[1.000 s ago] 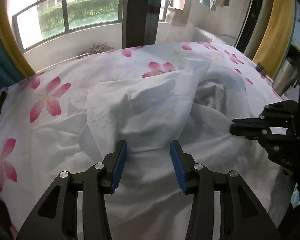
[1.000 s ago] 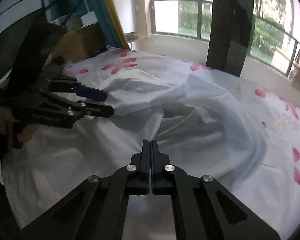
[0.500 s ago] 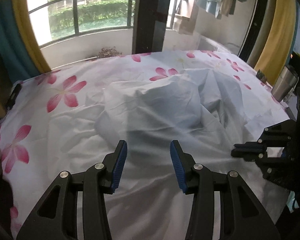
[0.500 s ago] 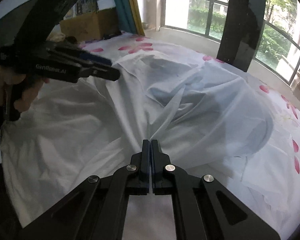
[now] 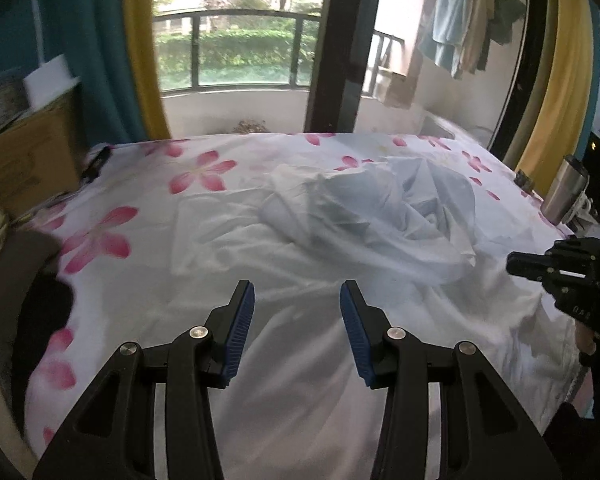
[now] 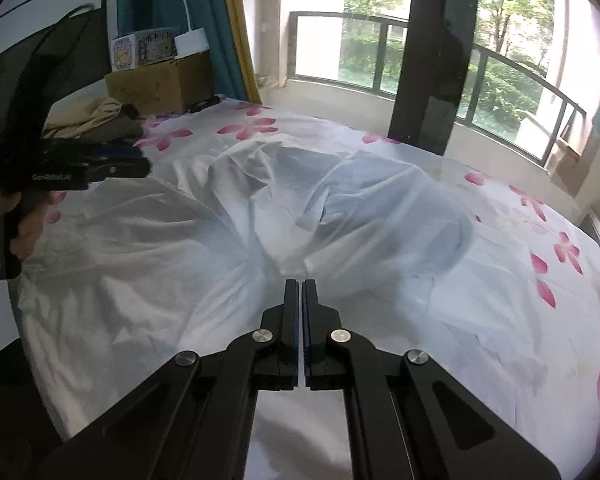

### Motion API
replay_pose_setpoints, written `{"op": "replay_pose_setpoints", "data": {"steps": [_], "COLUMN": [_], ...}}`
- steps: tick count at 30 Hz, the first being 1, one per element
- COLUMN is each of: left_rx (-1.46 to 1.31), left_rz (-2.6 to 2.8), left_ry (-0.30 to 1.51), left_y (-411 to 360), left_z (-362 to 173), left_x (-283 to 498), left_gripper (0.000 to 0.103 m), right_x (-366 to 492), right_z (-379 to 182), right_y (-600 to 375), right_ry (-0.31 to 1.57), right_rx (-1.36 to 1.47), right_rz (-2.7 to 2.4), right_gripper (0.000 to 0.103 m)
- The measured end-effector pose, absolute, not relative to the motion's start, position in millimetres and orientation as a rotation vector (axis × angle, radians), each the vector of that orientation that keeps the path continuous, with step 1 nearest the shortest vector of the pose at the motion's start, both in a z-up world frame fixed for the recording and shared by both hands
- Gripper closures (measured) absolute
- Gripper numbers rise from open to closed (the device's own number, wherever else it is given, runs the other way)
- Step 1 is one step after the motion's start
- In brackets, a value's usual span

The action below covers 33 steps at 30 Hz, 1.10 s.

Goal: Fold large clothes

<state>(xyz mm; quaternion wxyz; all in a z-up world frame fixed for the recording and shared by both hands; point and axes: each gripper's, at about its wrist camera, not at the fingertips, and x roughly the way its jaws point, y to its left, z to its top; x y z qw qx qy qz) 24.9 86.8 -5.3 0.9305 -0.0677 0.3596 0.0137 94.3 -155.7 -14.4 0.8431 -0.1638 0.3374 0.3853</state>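
Observation:
A large white garment (image 5: pixel 364 236) lies crumpled on a bed with a pink-flowered sheet (image 5: pixel 196 172). It also shows in the right wrist view (image 6: pixel 340 208), bunched in the middle. My left gripper (image 5: pixel 297 300) is open and empty, held above the garment's near part. My right gripper (image 6: pixel 301 286) is shut on a pinched fold of the garment's near edge, with cloth gathering toward the tips. The right gripper shows in the left wrist view (image 5: pixel 516 266) at the right edge. The left gripper shows in the right wrist view (image 6: pixel 140 160) at the left.
A cardboard box (image 6: pixel 160 84) and piled clothes (image 6: pixel 96 116) sit at the bed's left side. A steel tumbler (image 5: pixel 562 196) stands at the right side. Windows and a dark pillar (image 5: pixel 336 48) lie beyond the far edge.
Both grippers have pulled back and up from the garment, which has settled lower and flatter. The left gripper stayed open, the right stayed shut on the cloth.

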Motion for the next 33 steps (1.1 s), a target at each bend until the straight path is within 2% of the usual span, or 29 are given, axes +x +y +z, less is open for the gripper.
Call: {"op": "replay_pose_setpoints", "data": {"steps": [7, 10, 11, 12, 13, 20, 25, 27, 33], "left_rx": [-0.144, -0.142, -0.148, -0.16, -0.174, -0.221, -0.246, -0.242, -0.222], "left_rz": [0.105, 0.15, 0.164, 0.182, 0.197, 0.279, 0.279, 0.261, 0.252], "left_ry": [0.69, 0.672, 0.665, 0.657, 0.655, 0.692, 0.736, 0.733, 0.77], "left_y": [103, 111, 113, 116, 119, 134, 135, 131, 118], "left_z": [-1, -3, -4, -6, -9, -33, -46, -47, -55], "left_x": [-23, -42, -48, -55, -62, -103, -122, -129, -136], "left_gripper": [0.056, 0.056, 0.056, 0.056, 0.056, 0.055, 0.051, 0.045, 0.045], "right_x": [78, 77, 76, 76, 76, 78, 81, 81, 79], "right_z": [-10, -9, -9, -8, -8, -11, -13, -14, -15], "right_y": [-178, -191, -196, -201, -207, -251, -286, -302, -349], "right_ry": [0.706, 0.72, 0.722, 0.722, 0.721, 0.744, 0.761, 0.768, 0.787], "right_rx": [-0.331, -0.309, -0.296, -0.284, -0.273, -0.225, -0.193, -0.186, -0.13], "right_rz": [0.737, 0.68, 0.667, 0.656, 0.637, 0.499, 0.401, 0.353, 0.22], "right_gripper": [0.097, 0.072, 0.058, 0.05, 0.048, 0.047, 0.047, 0.047, 0.046]}}
